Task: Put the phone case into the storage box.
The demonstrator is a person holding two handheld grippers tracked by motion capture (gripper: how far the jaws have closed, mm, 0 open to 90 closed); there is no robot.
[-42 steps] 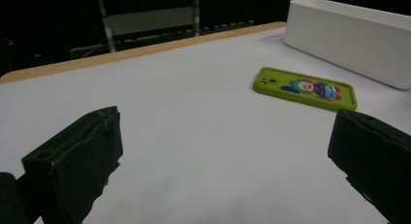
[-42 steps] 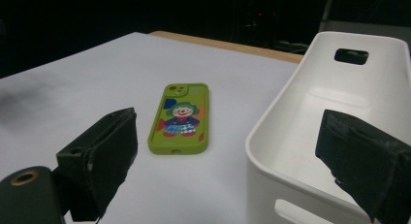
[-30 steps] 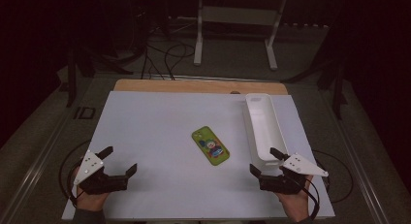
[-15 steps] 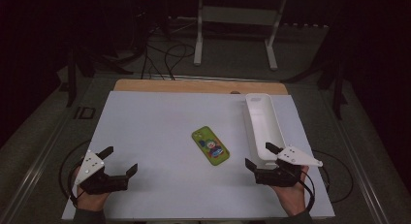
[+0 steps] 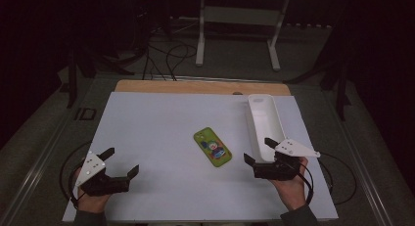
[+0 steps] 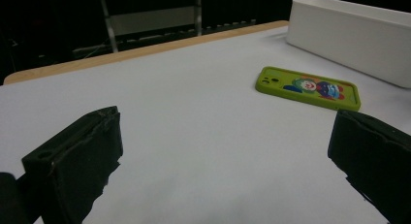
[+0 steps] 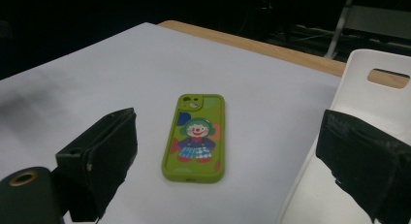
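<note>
- Left gripper (image 5: 121,164): held low over the near left part of the white table sheet (image 5: 156,133), jaws spread wide apart, nothing between them.
- Same in the left gripper view (image 6: 228,151): bare sheet between the two black jaws, no contact with any object.
- Right gripper (image 5: 258,151): held at the near right, jaws likewise wide apart and empty.
- Right gripper's outer jaw over the near end of the white tray (image 5: 264,123); inner jaw over the sheet just beside the tray's left wall.
- Right gripper view (image 7: 228,151): right-hand jaw in front of the tray's near rim, left-hand jaw above bare sheet. Contact between jaw and tray: cannot tell.
- Green phone case (image 5: 212,146): flat on the sheet, clown picture up, camera cut-out at the far end.
- Case position: ahead of and to the inner side of the right gripper, near it but not touching; seen in the right gripper view (image 7: 195,136) lying in the gap between the jaws, farther out.
- Case relative to left gripper: well apart, ahead and off to its right (image 6: 308,87).
- Case relative to tray: just beside its left wall, a strip of sheet between them.
- Tray: long, narrow, empty as far as visible, handle slot at the far end, running away from the right gripper.
- Wooden table edge (image 5: 195,86) beyond the sheet, far from both grippers.
</note>
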